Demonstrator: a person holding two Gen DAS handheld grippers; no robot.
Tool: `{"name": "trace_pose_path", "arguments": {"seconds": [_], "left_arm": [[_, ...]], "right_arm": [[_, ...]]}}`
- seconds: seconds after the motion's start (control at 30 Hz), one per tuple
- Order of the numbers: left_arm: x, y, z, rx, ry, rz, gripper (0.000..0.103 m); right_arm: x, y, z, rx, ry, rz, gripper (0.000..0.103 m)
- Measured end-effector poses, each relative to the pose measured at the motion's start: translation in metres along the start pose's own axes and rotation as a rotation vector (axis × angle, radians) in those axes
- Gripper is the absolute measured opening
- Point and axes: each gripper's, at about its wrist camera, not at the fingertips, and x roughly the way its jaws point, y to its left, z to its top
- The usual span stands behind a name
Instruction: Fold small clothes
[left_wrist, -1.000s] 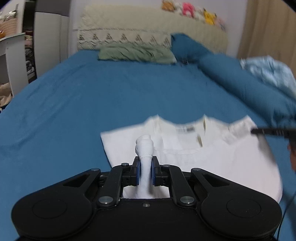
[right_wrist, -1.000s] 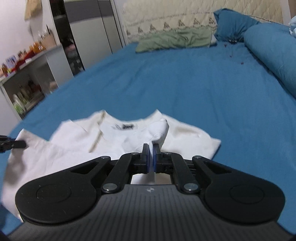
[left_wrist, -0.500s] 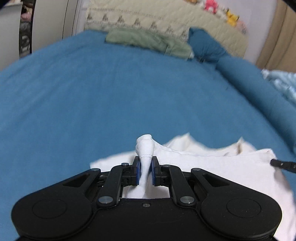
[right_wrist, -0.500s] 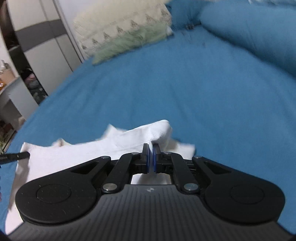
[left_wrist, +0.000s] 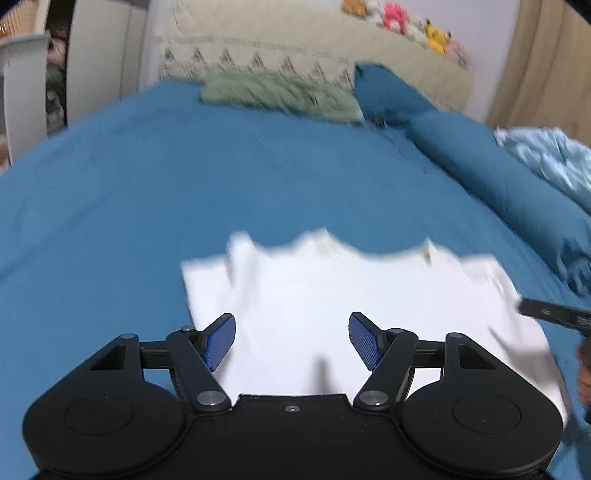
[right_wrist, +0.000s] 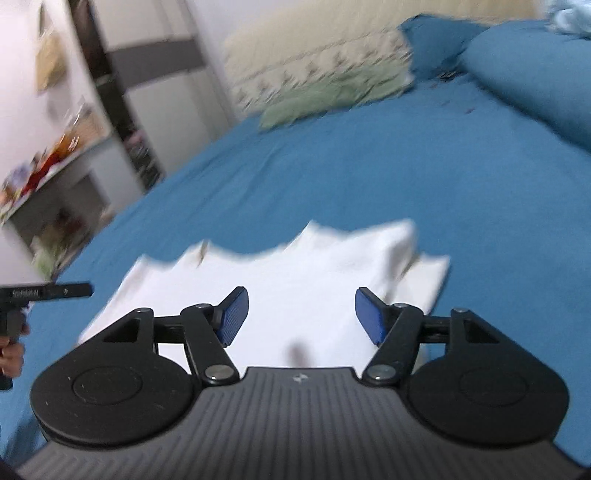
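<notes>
A small white shirt (left_wrist: 332, 295) lies folded over on the blue bed; it also shows in the right wrist view (right_wrist: 295, 280). My left gripper (left_wrist: 291, 341) is open and empty, just above the shirt's near left part. My right gripper (right_wrist: 301, 315) is open and empty, above the shirt's near right part. Each gripper's tip shows at the edge of the other's view: the right one (left_wrist: 554, 314) and the left one (right_wrist: 44, 291). Both views are blurred by motion.
The blue bed sheet (left_wrist: 184, 192) spreads all around. A green pillow (left_wrist: 280, 96) and a beige headboard cover (left_wrist: 295, 55) lie at the far end. A long blue bolster (left_wrist: 498, 177) and a light blue blanket (left_wrist: 546, 155) lie on the right. Shelves (right_wrist: 55, 184) stand left of the bed.
Both grippers have opened and let go of the shirt's hem, which they held folded over towards the collar. The shirt now lies flat and both grippers have drawn back slightly.
</notes>
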Motion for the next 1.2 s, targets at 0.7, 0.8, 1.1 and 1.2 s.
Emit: {"name": "trace_pose_path", "arguments": {"seconds": [0.7,0.8,1.1,1.2], "left_arm": [[-0.059,-0.095,-0.051,0.043,0.013,0.143,0.102],[-0.044,-0.111,-0.064,0.018,0.058,0.138,0.102],[-0.007,-0.127,-0.069,0.057,0.126,0.168,0.102],[0.003,-0.125,-0.069,0.039,0.145,0.171,0.102]], "right_arm": [[-0.118,0.04,-0.051,0.199,0.082,-0.323,0.095],[-0.127,0.034,-0.098,0.336,0.094,-0.326,0.095],[-0.105,0.016,-0.136,0.554,-0.087,-0.241,0.093],[-0.093,0.012,-0.135,0.574,-0.15,-0.258,0.081]]}}
